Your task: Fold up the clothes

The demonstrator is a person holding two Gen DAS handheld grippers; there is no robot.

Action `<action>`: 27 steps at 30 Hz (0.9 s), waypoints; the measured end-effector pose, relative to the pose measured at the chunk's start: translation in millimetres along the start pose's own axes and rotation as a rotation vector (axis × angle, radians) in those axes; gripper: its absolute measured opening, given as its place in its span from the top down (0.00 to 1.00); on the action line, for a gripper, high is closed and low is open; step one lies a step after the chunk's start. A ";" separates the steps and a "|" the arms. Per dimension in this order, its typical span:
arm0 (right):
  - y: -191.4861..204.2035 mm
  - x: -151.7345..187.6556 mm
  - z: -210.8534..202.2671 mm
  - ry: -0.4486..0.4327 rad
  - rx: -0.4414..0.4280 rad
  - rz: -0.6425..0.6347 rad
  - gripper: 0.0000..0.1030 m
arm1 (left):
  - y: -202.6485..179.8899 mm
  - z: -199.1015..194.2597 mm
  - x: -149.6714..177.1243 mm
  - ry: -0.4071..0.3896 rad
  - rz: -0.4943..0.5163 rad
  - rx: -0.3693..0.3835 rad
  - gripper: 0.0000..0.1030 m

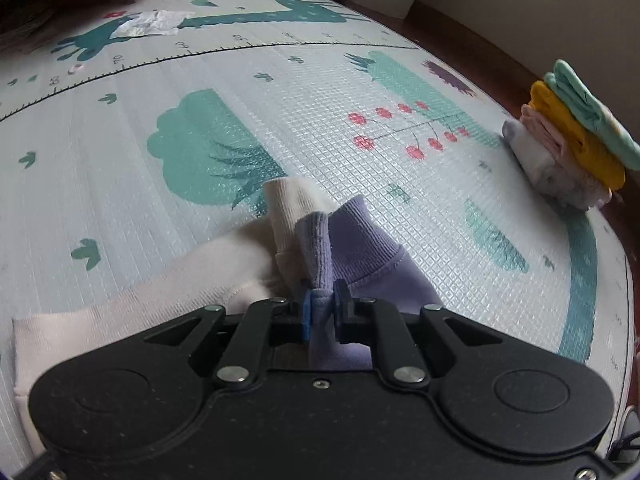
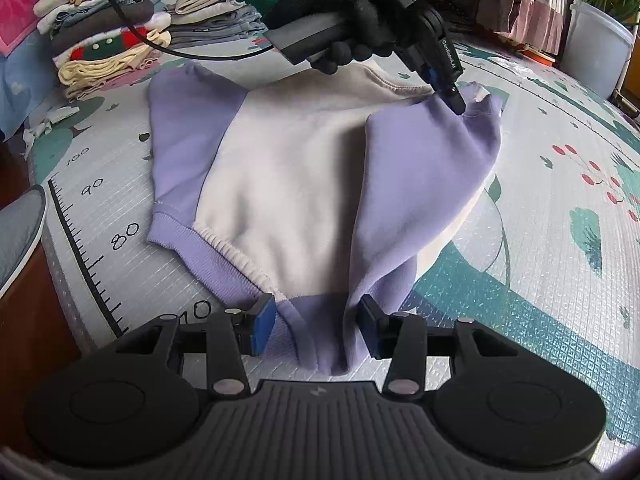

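1. Nearest in the right wrist view, the right gripper (image 2: 318, 330) sits low over the mat with its blue pads spread apart; the sweatshirt's lilac hem and the folded-in sleeve lie bunched between them, but the pads stand clear of the cloth and do not press it. I judge this end of the fold released.
2. Nearest in the left wrist view, the left gripper (image 1: 323, 312) has its jaws pressed together, pinching a tuck of lilac fabric just behind the ribbed lilac cuff (image 1: 360, 236).
3. Just beyond, the sweatshirt (image 2: 288, 184), cream body with lilac sleeves, lies flat on the play mat (image 1: 280, 92). One sleeve is drawn across the chest; the opposite sleeve is spread outward, not yet folded.
4. Further on, a gloved hand (image 2: 332, 4) carries that left gripper, its tip down in the gathered cloth at the shoulder end.
5. Progress, as I judge it: this garment is early in its fold, with one sleeve in, the second sleeve and the body folds left.
6. Farthest, finished work shows: a small stack of folded clothes (image 1: 576, 148) at the mat's edge, and larger folded piles (image 2: 108, 28) behind the sweatshirt. A crumpled white cloth (image 1: 154, 24) lies across the mat.
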State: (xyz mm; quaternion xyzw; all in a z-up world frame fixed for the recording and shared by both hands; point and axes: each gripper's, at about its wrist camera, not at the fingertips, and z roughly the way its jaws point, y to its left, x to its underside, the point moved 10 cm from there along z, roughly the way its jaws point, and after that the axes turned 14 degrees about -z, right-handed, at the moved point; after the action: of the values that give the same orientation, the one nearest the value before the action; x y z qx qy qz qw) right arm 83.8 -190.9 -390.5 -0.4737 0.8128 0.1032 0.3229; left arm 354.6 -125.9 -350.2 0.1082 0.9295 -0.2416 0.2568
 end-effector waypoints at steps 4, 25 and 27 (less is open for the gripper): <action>-5.2 1.0 -5.6 -0.004 0.008 0.019 0.54 | -0.4 -4.1 -1.9 0.018 0.016 -0.047 0.54; -20.3 -28.2 33.8 -0.009 -0.035 0.009 0.64 | -15.0 2.3 -63.6 -0.159 0.138 -0.227 0.78; -21.3 -27.8 30.2 -0.028 -0.010 0.005 0.64 | -20.3 -9.0 -59.6 -0.171 0.136 -0.167 0.78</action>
State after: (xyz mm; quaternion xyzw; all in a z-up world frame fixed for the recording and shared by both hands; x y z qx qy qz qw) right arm 124.0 -168.4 -393.5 -0.4716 0.8089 0.1149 0.3317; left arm 394.5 -143.5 -303.9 0.1281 0.9116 -0.1537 0.3590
